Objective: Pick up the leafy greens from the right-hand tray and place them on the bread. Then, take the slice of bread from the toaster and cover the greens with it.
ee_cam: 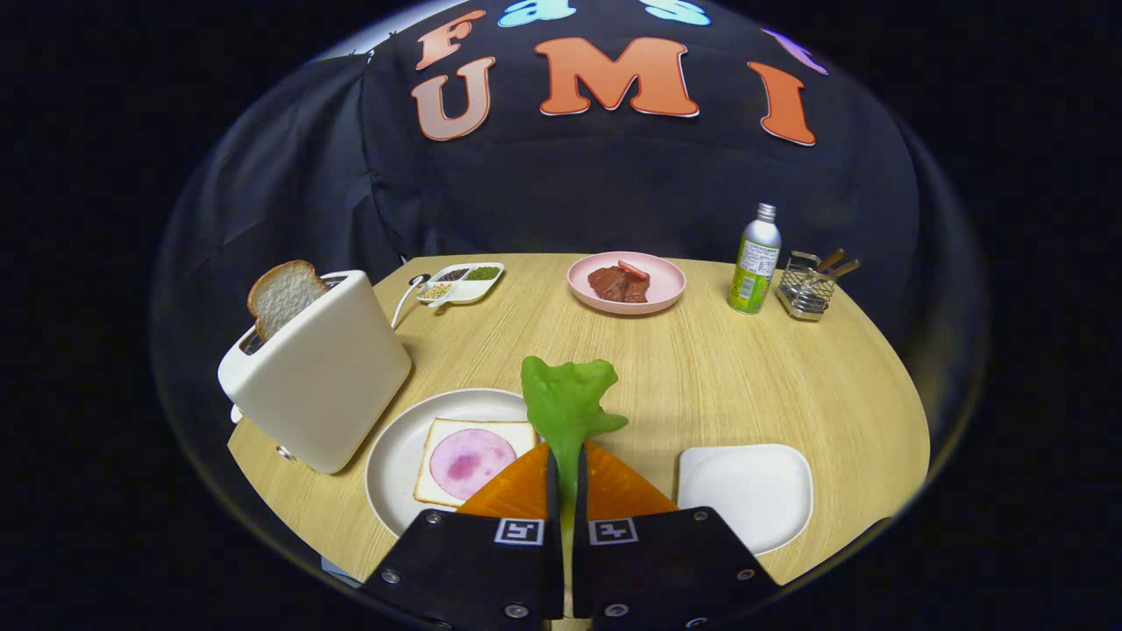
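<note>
My gripper (pixel 566 464) is shut on the stem of the leafy greens (pixel 567 401), whose leaf stands up just ahead of the fingertips. To the left of the fingers, a round white plate (pixel 394 464) holds a slice of bread (pixel 473 462) topped with a pink round of ham. Further left, a white toaster (pixel 317 368) stands with a second slice of bread (pixel 286 296) sticking out of its slot. To the right of the fingers lies the white square tray (pixel 747 491), bare.
At the back of the round wooden table (pixel 701 377) are a pink plate (pixel 626 282) with meat, a green bottle (pixel 755 260), a wire holder (pixel 808 287) with utensils, and a small white divided dish (pixel 463 282) of seeds with a spoon.
</note>
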Action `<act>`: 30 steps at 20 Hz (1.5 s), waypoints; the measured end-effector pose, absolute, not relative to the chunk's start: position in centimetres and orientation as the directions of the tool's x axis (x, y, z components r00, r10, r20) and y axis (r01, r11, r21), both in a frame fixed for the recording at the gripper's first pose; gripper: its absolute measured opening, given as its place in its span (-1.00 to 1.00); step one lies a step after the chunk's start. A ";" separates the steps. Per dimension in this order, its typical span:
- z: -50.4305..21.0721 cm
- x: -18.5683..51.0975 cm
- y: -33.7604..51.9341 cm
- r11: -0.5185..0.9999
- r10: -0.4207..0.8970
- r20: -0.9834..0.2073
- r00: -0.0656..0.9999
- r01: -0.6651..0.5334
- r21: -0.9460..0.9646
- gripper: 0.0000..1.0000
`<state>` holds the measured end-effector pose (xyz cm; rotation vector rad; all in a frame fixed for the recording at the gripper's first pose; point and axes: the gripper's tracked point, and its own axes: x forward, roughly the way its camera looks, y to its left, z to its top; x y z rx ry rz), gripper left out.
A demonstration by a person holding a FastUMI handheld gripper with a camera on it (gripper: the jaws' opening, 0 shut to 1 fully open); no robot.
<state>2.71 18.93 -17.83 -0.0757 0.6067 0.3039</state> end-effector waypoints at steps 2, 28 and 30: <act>-18.0 2.5 20.2 0.948 0.274 -0.575 0.771 -0.319 0.024 -0.91; -22.1 1.1 26.0 0.923 0.304 -0.626 0.718 -0.384 0.008 0.66; -21.2 1.4 25.7 0.933 0.287 -0.612 0.736 -0.359 0.006 0.96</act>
